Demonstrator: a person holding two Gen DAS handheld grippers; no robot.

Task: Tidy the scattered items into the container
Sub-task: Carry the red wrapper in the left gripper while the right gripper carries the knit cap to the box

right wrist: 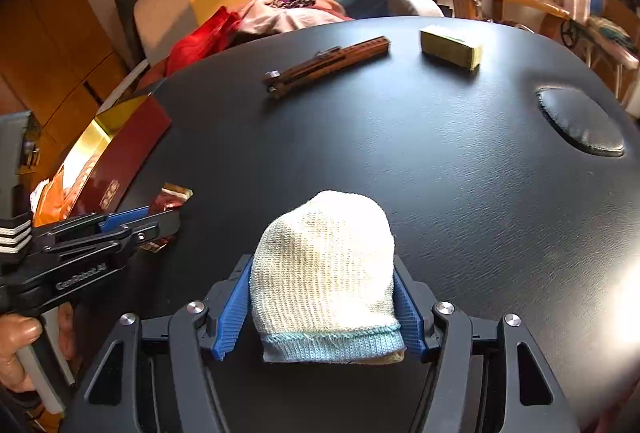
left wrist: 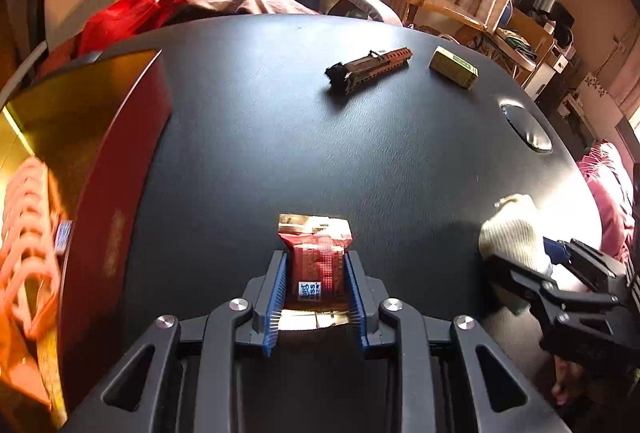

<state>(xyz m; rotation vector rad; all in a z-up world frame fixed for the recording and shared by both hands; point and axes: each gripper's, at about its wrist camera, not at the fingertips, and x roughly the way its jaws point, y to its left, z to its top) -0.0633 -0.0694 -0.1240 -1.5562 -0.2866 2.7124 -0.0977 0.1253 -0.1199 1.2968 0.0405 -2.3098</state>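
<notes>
Left gripper (left wrist: pixel 316 269) was clamped on a crinkly snack packet (left wrist: pixel 316 257) down on the black table (left wrist: pixel 280 113), beside the red box (left wrist: pixel 120 161). Right gripper (right wrist: pixel 324 297) pinched the knit sock (right wrist: pixel 324 265) near its cuff. Both looked light and squashy, so a mid-body grip seemed fine, though the foil could've slipped.

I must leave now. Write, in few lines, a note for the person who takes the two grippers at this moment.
Left gripper: shut on the red snack packet.
Right gripper: shut on the folded white cloth.
Red box, the container, stands open at the table's left edge; a pink item already lies inside.
Still on the black table, far side: brown hair clip and small yellow-green box.
Left to do: put packet and cloth in the red box, then fetch those two.
</notes>
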